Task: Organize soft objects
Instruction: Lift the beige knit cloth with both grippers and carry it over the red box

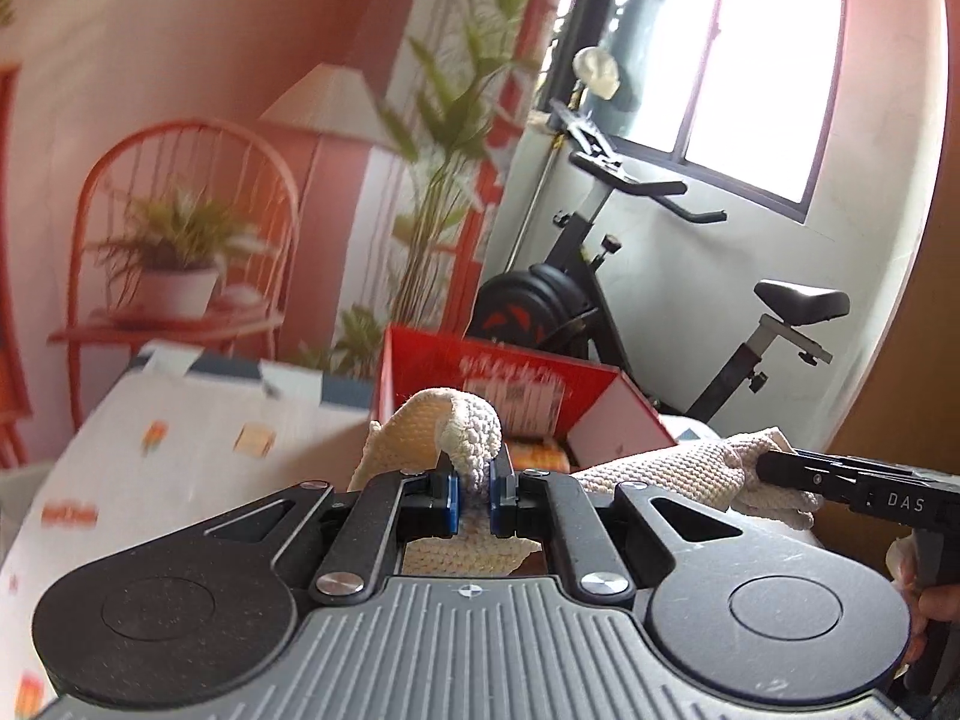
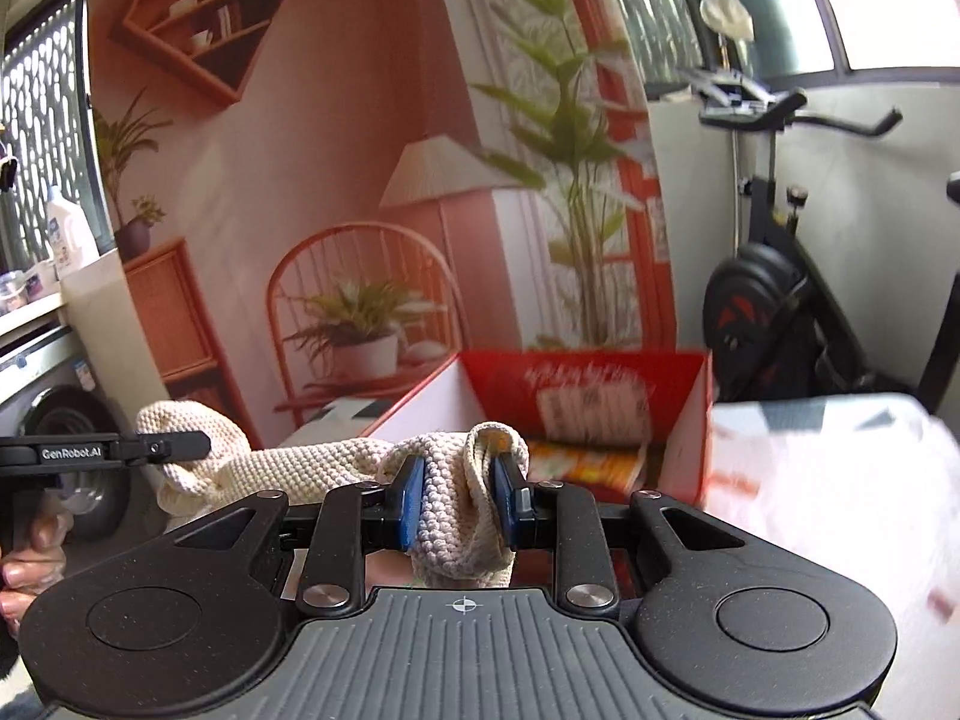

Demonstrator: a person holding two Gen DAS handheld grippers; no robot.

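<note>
Above the patterned tablecloth [image 1: 180,420], both hand-held grippers [image 1: 474,495] [image 2: 459,495] tilted downward, clamped on cream knitted cloth [image 2: 456,498].

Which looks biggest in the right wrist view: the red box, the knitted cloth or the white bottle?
1. red box
2. knitted cloth, nearly as big, though nearness to the camera inflates it
3. white bottle, far off

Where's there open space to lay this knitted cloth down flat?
The patterned white tablecloth left of the open red cardboard box looks bare, as does the stretch to the box's right. The box floor is crowded with colourful packets. Both fingers pinch the cream knitted cloth.
</note>
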